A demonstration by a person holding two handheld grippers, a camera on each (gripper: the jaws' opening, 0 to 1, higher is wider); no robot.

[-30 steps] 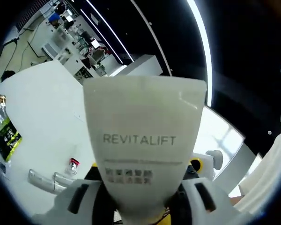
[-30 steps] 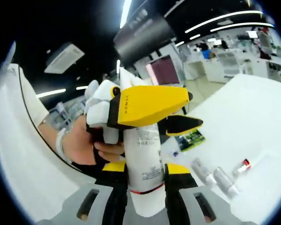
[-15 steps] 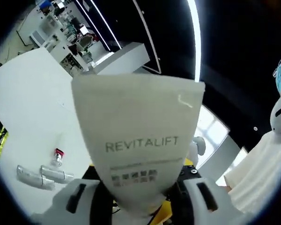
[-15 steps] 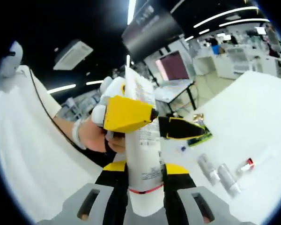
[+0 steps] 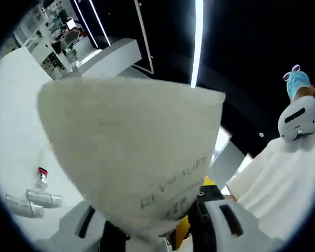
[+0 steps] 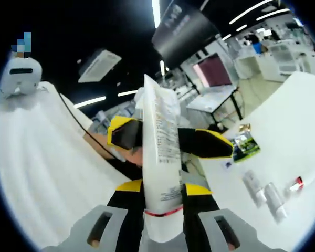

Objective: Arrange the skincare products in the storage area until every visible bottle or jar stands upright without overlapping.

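While the white REVITALIFT tube (image 5: 131, 157) fills the centre of the left gripper view, the left claw (image 5: 152, 239) at the bottom clamps its lower end; centre frame in the right gripper view, the right claw (image 6: 160, 231) pinches that tube too. Two silver tubes (image 6: 265, 191) and a red-capped one (image 6: 295, 184) lie on the white desk (image 6: 299, 142) at lower right

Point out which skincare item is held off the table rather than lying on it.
The white Revitalift tube, gripped between the right gripper and the left gripper. The two silvery tubes and the small red-capped item lie flat on the white table.
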